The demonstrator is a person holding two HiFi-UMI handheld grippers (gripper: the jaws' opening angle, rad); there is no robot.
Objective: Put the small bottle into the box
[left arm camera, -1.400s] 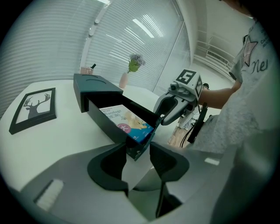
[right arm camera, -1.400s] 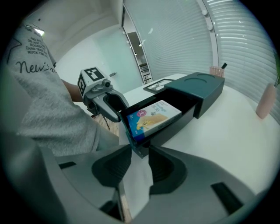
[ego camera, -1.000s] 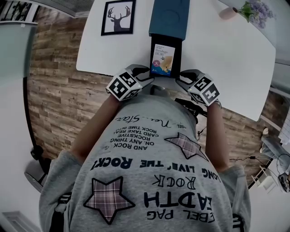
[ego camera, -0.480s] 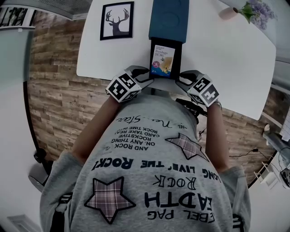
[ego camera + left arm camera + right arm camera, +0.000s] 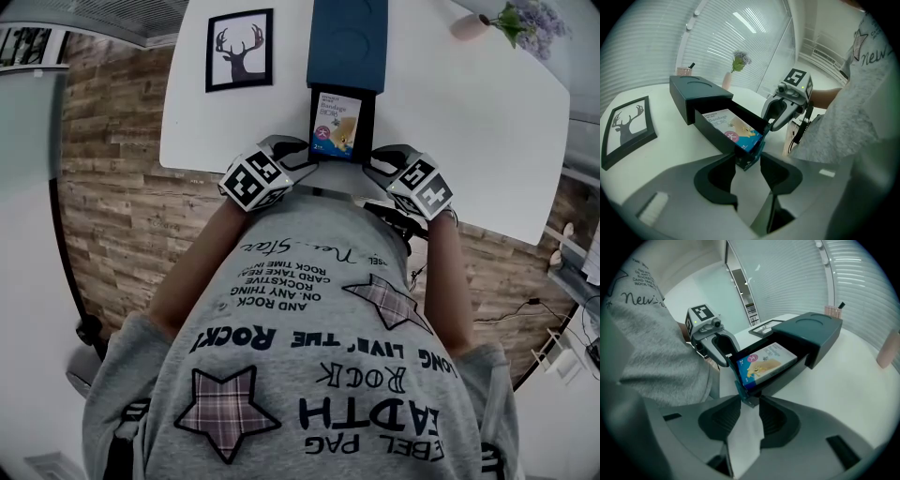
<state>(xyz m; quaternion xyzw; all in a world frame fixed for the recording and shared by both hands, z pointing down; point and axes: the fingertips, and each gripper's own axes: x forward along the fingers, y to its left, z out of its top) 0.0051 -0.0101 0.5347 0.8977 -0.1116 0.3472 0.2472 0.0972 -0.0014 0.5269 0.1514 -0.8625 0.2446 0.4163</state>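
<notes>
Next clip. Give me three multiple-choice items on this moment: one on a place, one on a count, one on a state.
1. In the head view, the deer picture lies:
A) left of the box
B) on top of it
C) behind it

2. Packets in the drawer:
A) none
B) one
C) three

3. The drawer is:
A) pushed shut
B) pulled out of the box
C) upside down

Answers:
1 A, it lies flat on the table beside the box.
2 B, a single packet fills it.
3 B, it sticks out toward the person with its inside showing.
</notes>
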